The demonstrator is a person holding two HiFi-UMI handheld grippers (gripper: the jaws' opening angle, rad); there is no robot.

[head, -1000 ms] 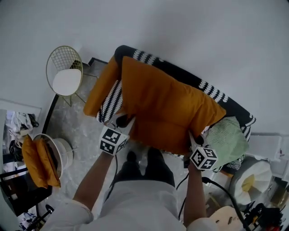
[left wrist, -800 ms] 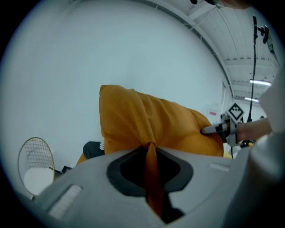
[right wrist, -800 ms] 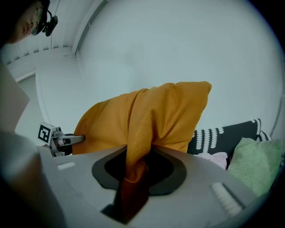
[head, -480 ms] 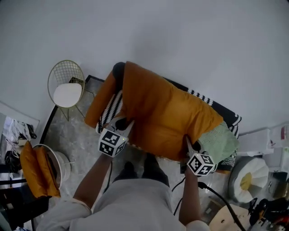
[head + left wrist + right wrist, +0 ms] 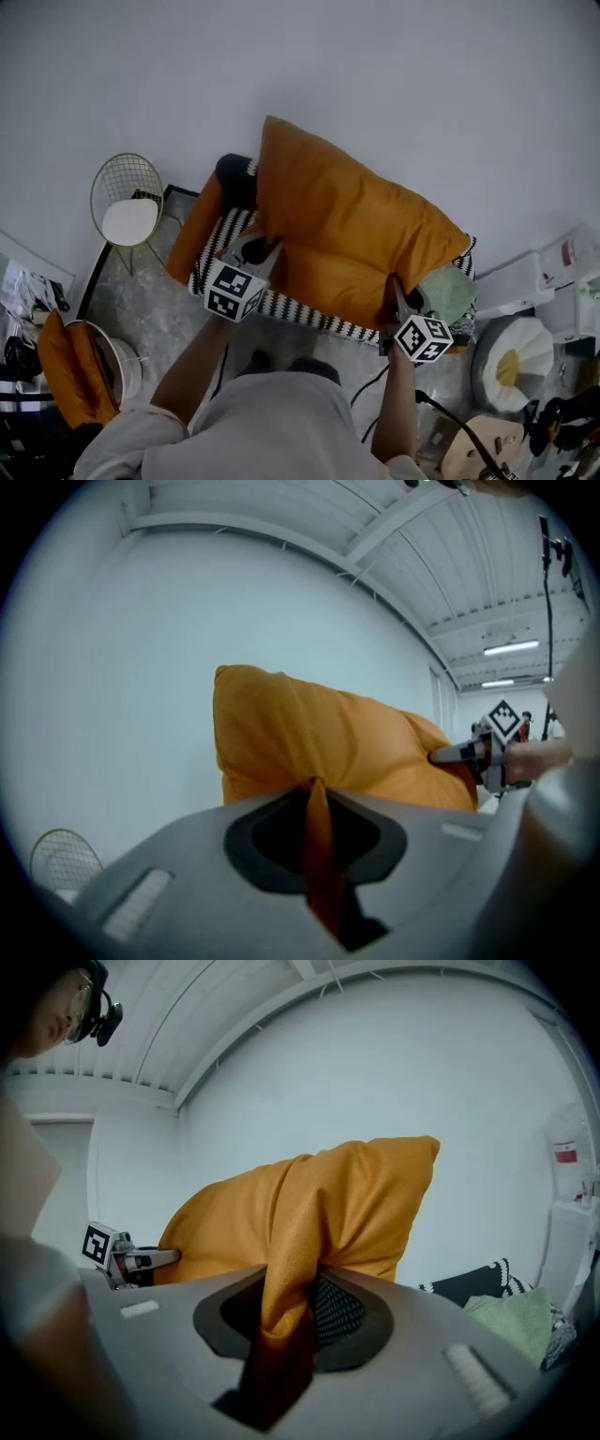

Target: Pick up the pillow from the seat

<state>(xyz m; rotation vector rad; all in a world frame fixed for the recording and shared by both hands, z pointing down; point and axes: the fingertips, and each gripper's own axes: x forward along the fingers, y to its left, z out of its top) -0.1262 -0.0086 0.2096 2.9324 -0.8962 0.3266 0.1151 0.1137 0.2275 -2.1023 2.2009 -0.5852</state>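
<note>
A large orange pillow (image 5: 352, 230) hangs in the air above the black-and-white striped seat (image 5: 291, 309), held by both grippers. My left gripper (image 5: 265, 251) is shut on the pillow's near left edge; a thin fold of orange fabric (image 5: 319, 855) runs between its jaws. My right gripper (image 5: 392, 300) is shut on the near right corner, with a thick bunch of fabric (image 5: 281, 1326) pinched in it. The pillow (image 5: 328, 752) fills the middle of the left gripper view, and the pillow (image 5: 309, 1213) rises in front of the white wall in the right gripper view.
A second orange cushion (image 5: 192, 230) leans on the seat's left end. A green cushion (image 5: 450, 295) lies at its right end. A wire chair (image 5: 131, 211) stands at the left, a basket (image 5: 89, 375) with orange cushions at lower left, clutter at lower right.
Both grippers have risen with the pillow, lifting it off the seat and tilting it up toward the wall. The striped seat surface now shows beneath it.
</note>
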